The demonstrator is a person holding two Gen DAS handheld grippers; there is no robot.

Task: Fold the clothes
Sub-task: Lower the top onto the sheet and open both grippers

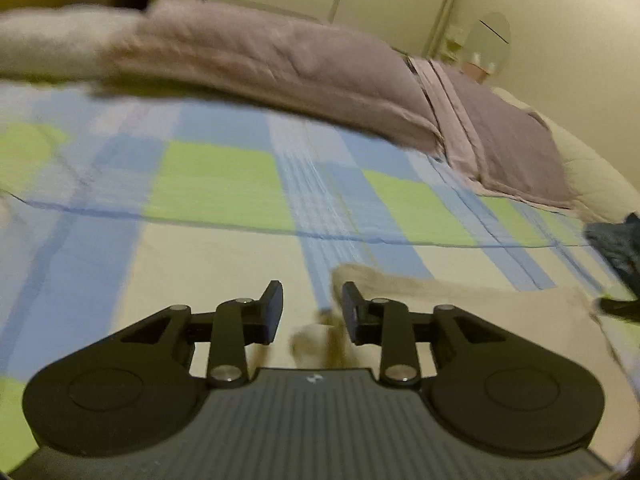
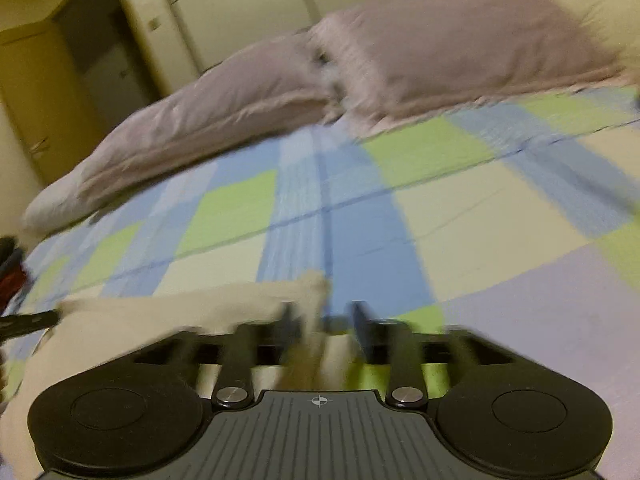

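Both jaws stand apart, gripping nothing. We see the soft beige cloth garment [image 1: 460, 308] low in both frames on the checked bed [image 1: 224, 184]; being limp and light, its corners suit gripping.

No readable text

Only small white marks show on each gripper's ribbed grey body [image 1: 312, 378] [image 2: 319, 401]: no letters or numbers.
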